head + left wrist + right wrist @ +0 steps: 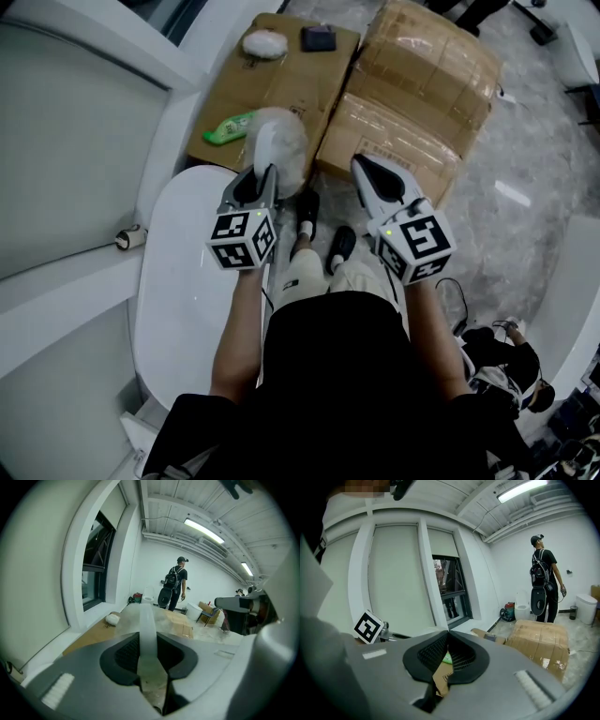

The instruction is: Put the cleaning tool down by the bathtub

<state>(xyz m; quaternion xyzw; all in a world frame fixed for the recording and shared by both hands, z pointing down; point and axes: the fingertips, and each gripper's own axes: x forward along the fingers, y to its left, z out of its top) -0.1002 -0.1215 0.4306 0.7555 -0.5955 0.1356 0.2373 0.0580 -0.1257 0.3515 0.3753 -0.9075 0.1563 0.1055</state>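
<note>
The cleaning tool [279, 145] is a white handle with a fluffy pale head. My left gripper [265, 173] is shut on the handle, and the head sticks out past the jaws above the edge of the flat cardboard. In the left gripper view the translucent white handle [147, 630] runs up between the jaws of the left gripper [149, 641]. The white bathtub [178, 281] lies below and to the left of that gripper. My right gripper [361, 164] hangs beside it over the floor, and in its own view the right gripper [447, 632] is shut with nothing in it.
A flat cardboard sheet [309, 80] carries a green bottle [228, 129], a white puff [264, 43] and a dark object [318, 38]. A large taped box [422, 94] stands to the right. My black shoes [342, 246] are below. A person [176, 588] stands far off.
</note>
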